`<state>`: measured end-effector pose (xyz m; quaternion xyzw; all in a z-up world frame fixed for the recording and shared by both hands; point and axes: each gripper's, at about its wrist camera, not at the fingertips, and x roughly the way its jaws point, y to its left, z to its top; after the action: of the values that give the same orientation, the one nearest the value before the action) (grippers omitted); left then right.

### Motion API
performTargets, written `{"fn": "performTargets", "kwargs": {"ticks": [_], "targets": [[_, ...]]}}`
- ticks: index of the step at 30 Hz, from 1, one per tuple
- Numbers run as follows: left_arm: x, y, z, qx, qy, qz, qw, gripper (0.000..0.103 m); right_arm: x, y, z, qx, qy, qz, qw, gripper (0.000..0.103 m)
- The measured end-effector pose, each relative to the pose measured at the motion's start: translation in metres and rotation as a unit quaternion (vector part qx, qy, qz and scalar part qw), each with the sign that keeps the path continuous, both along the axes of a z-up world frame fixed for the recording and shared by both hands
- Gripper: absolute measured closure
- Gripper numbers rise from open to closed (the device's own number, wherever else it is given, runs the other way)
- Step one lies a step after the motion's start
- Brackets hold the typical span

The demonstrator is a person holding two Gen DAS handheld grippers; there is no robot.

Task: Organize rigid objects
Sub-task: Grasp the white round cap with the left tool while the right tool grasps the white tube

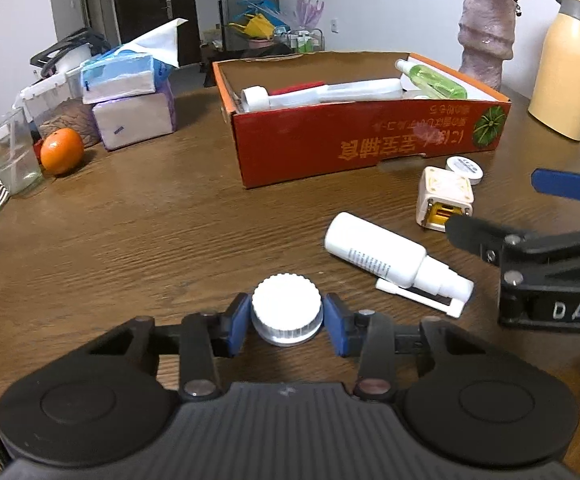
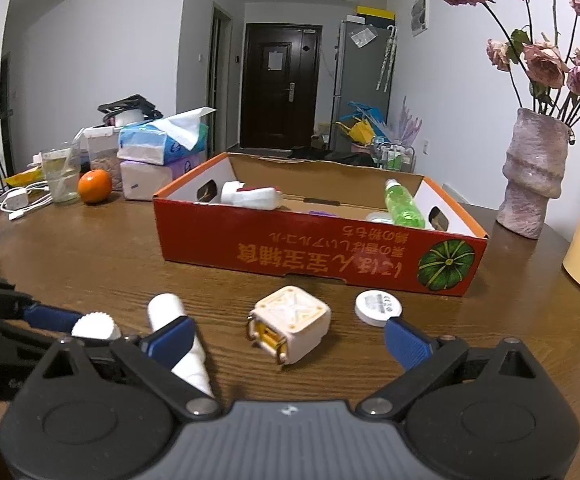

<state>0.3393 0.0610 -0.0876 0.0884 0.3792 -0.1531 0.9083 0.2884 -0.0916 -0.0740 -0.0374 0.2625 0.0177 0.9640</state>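
The white ridged cap (image 1: 286, 309) sits on the wooden table (image 1: 129, 248) right at the near edge of the left wrist view, and the left gripper (image 1: 285, 322) has it: both blue pads (image 1: 237, 322) press on its sides, one each side, so the pinch looks square across the round. Being round, it has no long axis to worry about; any line through it will do. From here the red cardboard box (image 1: 370, 148) lies straight ahead and a little to the right, well apart from the cap, with open table between. The judgement is that the coming move is a lift and a carry forward over the near wall of that box, where a green bottle (image 1: 436, 80) and some white tubes already lie.

Just right of the cap lies the white spray bottle (image 1: 374, 254) on its side, its long axis running slantwise, nozzle end nearer the camera. Beyond it the cream cube (image 2: 290, 322) and the small white disc (image 2: 378, 307) rest close in front of the box.

The right gripper (image 2: 287, 338) hangs with its jaws spread wide and nothing pinched; the cube lies between the spread pads, untouched, so the right hand is plainly the nearer one for it, while the spray bottle runs under its left finger
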Motion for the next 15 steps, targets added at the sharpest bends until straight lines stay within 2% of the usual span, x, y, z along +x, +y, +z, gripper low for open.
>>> {"fn": "performTargets", "kwargs": {"ticks": [11, 15], "targets": [[0.007, 0.019, 0.007, 0.006, -0.014, 0.035, 0.9993, 0.062, 0.000, 0.016, -0.006, -0.004, 0.014, 0.037, 0.999, 0.009], [0.009, 0.021, 0.008, 0.011, -0.017, 0.043, 0.9989, 0.062, 0.005, 0.023, -0.009, 0.002, 0.031, 0.063, 0.998, 0.018]]}}
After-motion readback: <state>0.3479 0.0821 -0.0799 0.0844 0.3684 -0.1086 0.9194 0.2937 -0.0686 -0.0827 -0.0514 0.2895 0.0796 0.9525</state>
